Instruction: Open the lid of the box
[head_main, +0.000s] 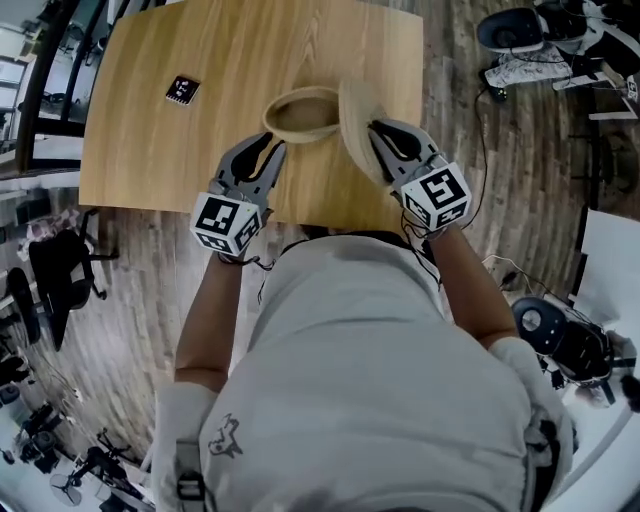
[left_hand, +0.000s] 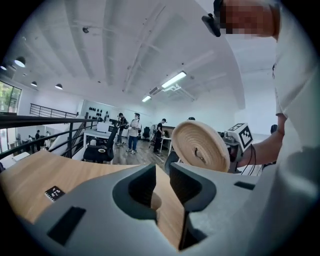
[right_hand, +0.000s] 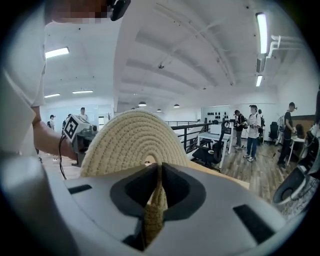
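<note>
A round woven rope box (head_main: 285, 104) stands open-topped on the wooden table (head_main: 150, 150). Its woven lid (head_main: 356, 112) is off the box and stands on edge to the box's right, with my right gripper (head_main: 378, 130) shut on its rim. In the right gripper view the lid (right_hand: 131, 142) rises between the jaws of that gripper (right_hand: 159, 172). My left gripper (head_main: 272, 150) hovers just left of the box, its jaws a narrow gap apart with nothing between them. The left gripper view looks past its own jaws (left_hand: 162, 172) to the lid (left_hand: 202, 145) held up at the right.
A small black marker tag (head_main: 182, 90) lies on the table's left half. The table's near edge runs just under both grippers. Beyond it are a railing (left_hand: 45, 122), office chairs (left_hand: 100, 150) and several standing people far back. Cables and gear lie on the floor at the right (head_main: 560, 340).
</note>
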